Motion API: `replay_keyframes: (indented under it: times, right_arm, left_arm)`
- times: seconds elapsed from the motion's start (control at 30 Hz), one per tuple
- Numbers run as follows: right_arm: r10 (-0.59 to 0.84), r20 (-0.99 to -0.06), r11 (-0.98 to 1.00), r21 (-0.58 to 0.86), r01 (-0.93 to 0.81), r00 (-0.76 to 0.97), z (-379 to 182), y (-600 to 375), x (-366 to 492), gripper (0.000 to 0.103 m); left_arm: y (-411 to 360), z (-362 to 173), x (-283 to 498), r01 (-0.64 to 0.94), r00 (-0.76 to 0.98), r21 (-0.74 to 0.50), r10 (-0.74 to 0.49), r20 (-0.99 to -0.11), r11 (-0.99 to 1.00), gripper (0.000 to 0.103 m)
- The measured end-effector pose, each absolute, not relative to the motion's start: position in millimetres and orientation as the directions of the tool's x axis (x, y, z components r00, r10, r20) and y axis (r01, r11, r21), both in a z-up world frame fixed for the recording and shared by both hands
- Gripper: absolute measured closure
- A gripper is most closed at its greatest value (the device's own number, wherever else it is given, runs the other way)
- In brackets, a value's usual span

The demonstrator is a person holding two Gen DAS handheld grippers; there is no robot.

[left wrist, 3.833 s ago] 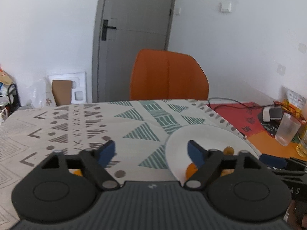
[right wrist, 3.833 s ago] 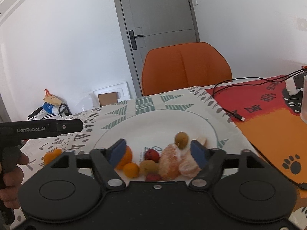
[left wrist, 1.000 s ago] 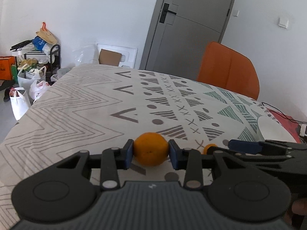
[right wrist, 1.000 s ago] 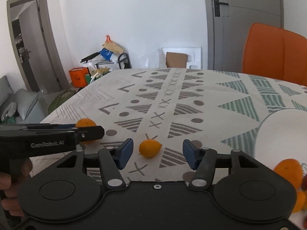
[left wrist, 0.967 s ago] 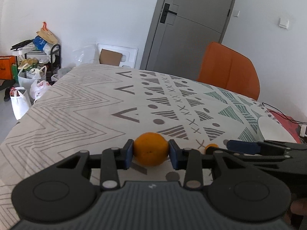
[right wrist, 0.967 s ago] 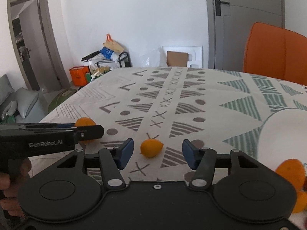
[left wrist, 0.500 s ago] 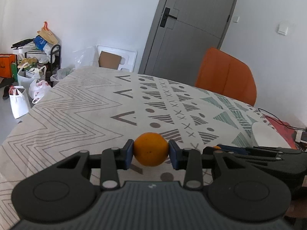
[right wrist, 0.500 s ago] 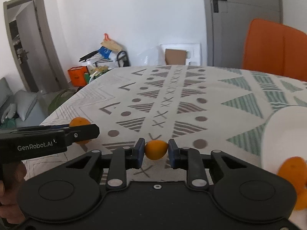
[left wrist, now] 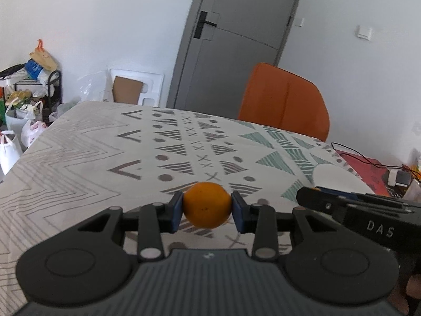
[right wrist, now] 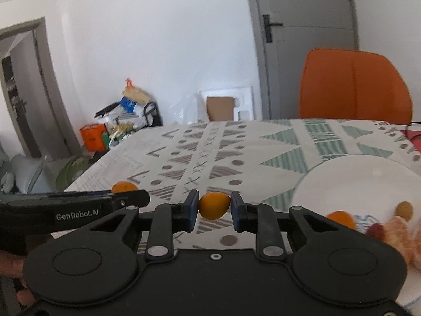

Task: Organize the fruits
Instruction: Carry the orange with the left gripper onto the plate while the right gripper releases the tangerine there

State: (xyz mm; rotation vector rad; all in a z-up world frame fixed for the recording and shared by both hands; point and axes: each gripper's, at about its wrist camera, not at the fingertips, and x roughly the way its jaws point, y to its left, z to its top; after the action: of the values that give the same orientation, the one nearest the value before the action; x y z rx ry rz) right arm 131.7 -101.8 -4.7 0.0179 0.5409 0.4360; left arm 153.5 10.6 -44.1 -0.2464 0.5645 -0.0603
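Note:
My left gripper is shut on an orange and holds it above the patterned tablecloth. My right gripper is shut on a small kumquat, also lifted off the cloth. The white plate lies to the right; on it are an orange, a red fruit, a small yellow fruit and peeled mandarin segments. The plate also shows in the left wrist view. The left gripper with its orange shows at the left of the right wrist view.
An orange chair stands behind the table's far edge. A red mat with cables and a small device lies at the far right. Bags and a rack stand on the floor to the left.
The right gripper shut on the kumquat and both grippers lifted their fruit off the cloth. Both views have swung to the right, toward the plate.

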Motion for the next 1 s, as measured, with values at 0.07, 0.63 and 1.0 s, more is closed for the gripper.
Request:
replay_keyframes:
  times: [0.07, 0.63, 1.0]
  right_arm:
    - [0.398, -0.485, 0.914, 0.134, -0.384, 0.779, -2.4, -108.9, 132.3, 0.079]
    - [0.305, -0.436, 0.952, 0.168, -0.256, 0.847, -2.5, -169.9, 125.6, 0.079]
    - [0.257, -0.425, 0.963, 0.191, -0.192, 0.868, -5.9, -206.4, 124.0, 0.079]
  left_arm:
    - [3.9, -42.4, 154.6, 0.0, 0.845, -0.244, -0.131, -0.519, 0.97, 0.066]
    - [-53.1, -29.9, 171.1, 0.107, 0.841, -0.207, -0.2, -0.503, 0.973, 0.066]
    - [-89.0, -28.7, 187.6, 0.17, 0.828, -0.193, -0.247, -0.503, 0.966, 0.066]
